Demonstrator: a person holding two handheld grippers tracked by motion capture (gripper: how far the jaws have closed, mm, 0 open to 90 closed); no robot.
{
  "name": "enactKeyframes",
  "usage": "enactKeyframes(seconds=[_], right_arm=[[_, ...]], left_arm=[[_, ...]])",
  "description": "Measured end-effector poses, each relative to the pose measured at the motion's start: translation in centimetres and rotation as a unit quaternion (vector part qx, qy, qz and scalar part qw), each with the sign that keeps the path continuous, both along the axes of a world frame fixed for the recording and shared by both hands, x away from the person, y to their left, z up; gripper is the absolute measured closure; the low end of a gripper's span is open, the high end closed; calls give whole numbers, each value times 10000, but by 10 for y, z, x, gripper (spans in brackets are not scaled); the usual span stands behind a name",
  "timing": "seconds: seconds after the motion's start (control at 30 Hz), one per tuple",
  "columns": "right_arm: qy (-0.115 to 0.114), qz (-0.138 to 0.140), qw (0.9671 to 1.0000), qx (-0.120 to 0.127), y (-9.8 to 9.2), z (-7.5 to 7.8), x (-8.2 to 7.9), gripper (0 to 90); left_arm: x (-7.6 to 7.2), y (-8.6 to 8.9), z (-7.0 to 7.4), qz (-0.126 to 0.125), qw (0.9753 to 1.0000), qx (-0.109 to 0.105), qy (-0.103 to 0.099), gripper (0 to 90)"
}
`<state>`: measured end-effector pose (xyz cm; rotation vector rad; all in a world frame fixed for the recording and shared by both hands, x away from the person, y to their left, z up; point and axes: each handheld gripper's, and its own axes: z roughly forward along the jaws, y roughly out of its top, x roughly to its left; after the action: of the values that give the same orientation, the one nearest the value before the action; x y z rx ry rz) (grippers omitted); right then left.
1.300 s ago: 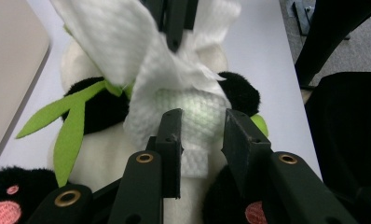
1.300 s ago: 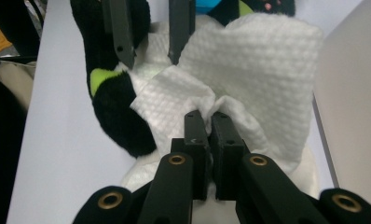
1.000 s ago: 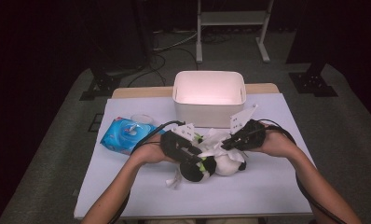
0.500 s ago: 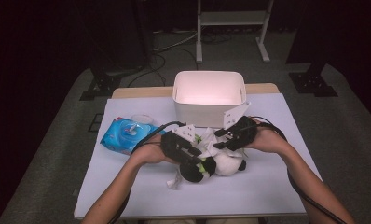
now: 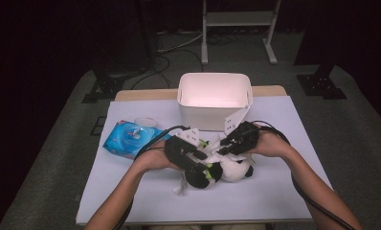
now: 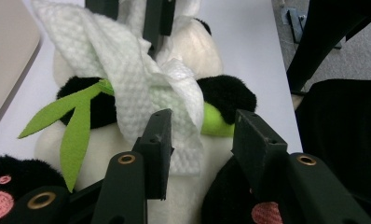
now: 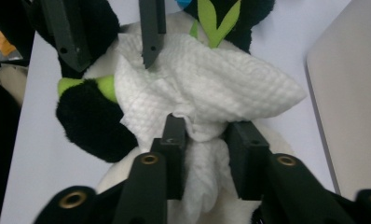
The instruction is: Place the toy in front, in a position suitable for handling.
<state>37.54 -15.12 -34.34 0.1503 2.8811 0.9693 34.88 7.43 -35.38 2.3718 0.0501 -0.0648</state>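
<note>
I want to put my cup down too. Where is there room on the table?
Bare table lies along the near edge, in front of the panda toy, and right of the white bin. It is crowded mid-table, where both grippers, the panda and the blue wipes pack sit.

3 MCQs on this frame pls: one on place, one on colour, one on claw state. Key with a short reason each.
1. Where is the white bin?
A. on the far side of the panda toy
B. on the floor
C. left of the wipes pack

2. What colour are the leaves on the panda toy?
A. red
B. green
C. blue

3. What is the right claw doing?
A. hanging open over the bin
B. lying on the table
C. pinching the white wipe

Key: 1 A, the high view shows the bin behind the toy. 2 B, green leaves show in the left claw's view. 3 C, the white wipe bunches between its jaws; the left claw is open.
</note>
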Motion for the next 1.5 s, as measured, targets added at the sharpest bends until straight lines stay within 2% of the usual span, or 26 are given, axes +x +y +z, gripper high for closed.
enactKeyframes(seconds=[0.1,0.17,0.27,0.57,0.67,0.83,1.0,1.13,1.3,1.4,1.5], right_arm=[[52,46,10000,-27,-3,4,-3,741],[3,51,10000,11,-7,5,-5,743],[27,1,9999,108,-14,7,-6,744],[47,-70,9998,159,-37,11,-14,785],[108,-128,9998,52,-47,10,-15,787],[137,-386,9991,-71,-68,6,-16,786],[216,-648,9975,-175,-86,-2,-10,785],[212,-605,9979,-129,-81,-3,-7,784],[74,-398,9990,-193,-58,3,-4,771],[59,-240,9996,-96,-45,9,-5,752],[-37,-77,9999,-130,-30,12,-7,730]], left_arm=[[-4,0,2,-59,10000,-51,-34,521],[-6,1,4,-18,9999,-95,-136,470],[-5,4,6,81,9998,-130,-136,415],[-4,4,7,236,9996,-99,-147,342],[-3,4,6,287,9995,-63,-120,343],[0,3,4,375,9992,-20,-98,369],[-1,1,3,342,9993,51,-116,378],[-1,0,1,326,9992,154,-145,378],[-1,2,-1,362,9992,117,-132,377],[-1,2,-2,327,9994,88,-120,376],[-2,1,-2,321,9993,87,-146,375]])
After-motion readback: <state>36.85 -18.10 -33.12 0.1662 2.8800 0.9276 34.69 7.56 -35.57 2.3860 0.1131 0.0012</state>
